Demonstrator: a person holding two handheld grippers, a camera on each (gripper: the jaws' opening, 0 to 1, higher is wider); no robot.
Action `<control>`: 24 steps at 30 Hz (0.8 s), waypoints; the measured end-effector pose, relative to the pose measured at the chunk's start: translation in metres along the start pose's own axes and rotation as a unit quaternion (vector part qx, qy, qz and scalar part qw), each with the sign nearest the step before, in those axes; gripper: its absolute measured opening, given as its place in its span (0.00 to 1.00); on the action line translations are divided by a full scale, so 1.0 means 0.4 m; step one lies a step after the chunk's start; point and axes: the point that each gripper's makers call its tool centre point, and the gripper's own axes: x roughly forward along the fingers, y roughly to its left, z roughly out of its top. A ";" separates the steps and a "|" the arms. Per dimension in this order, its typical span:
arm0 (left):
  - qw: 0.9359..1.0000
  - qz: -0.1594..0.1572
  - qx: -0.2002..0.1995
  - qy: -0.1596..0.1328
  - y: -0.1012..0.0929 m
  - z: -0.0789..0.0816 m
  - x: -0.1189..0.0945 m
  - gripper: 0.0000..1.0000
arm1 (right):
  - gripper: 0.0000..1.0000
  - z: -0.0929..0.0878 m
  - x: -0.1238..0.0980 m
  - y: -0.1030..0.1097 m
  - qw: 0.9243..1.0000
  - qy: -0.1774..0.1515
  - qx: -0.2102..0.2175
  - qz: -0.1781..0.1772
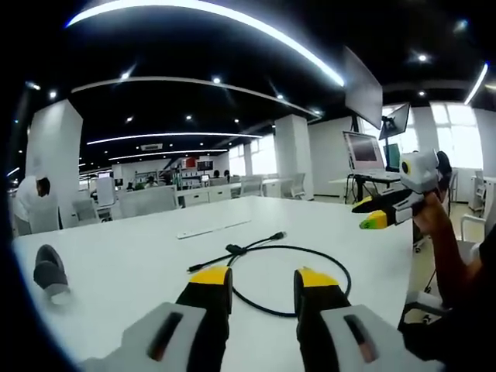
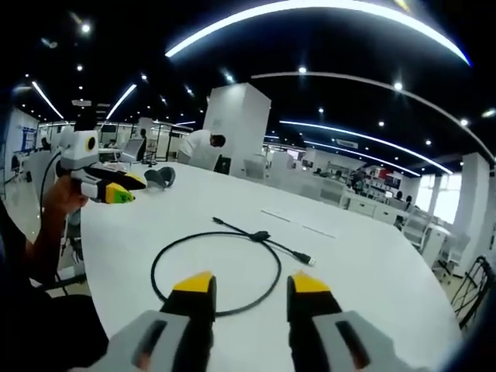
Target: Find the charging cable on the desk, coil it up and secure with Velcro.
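Item: charging cable (image 1: 291, 267), black, lying on the white desk (image 1: 139, 260) in one loose loop with its two ends crossing at a dark band (image 1: 235, 249) (possibly the Velcro strap; too small to confirm). From the crossing, one plug end (image 2: 304, 259) trails outward and the other tail (image 2: 219, 222) runs the opposite way.

Left gripper (image 1: 262, 283): jaws parted, nothing between them, hovering just short of the loop's near edge. Judged: lined up for a first grasp.

Right gripper (image 2: 251, 286): likewise spread and empty, facing the same loop (image 2: 217, 271) from the other side of the desk. Each gripper appears in the other's view, held by a hand (image 1: 434, 213) off the desk edge, apparently waiting.

Other contents: a rolled grey object (image 1: 50, 275) near the desk edge (identity unclear); two flat pale strips (image 1: 209, 229) beyond the cable.

Obscured: the loop's near arc passes behind the left jaw tips; the connector type cannot be made out.
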 end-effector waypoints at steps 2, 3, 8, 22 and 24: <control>1.000 0.001 0.000 0.000 0.001 -0.001 0.001 0.32 | 0.37 -0.002 0.000 -0.001 1.000 0.001 0.000 0.000; 1.000 0.001 0.000 0.000 0.002 -0.001 0.001 0.32 | 0.37 -0.004 0.000 -0.003 1.000 0.003 0.001 -0.001; 1.000 0.002 -0.001 0.001 0.002 -0.003 0.003 0.32 | 0.36 -0.009 0.001 -0.009 1.000 0.007 0.003 -0.001; 1.000 0.005 0.000 0.004 0.002 -0.010 0.012 0.32 | 0.36 -0.023 0.003 -0.014 1.000 0.015 0.003 0.000; 1.000 0.005 0.002 0.004 0.000 -0.011 0.012 0.32 | 0.36 -0.023 0.003 -0.017 1.000 0.015 0.003 0.000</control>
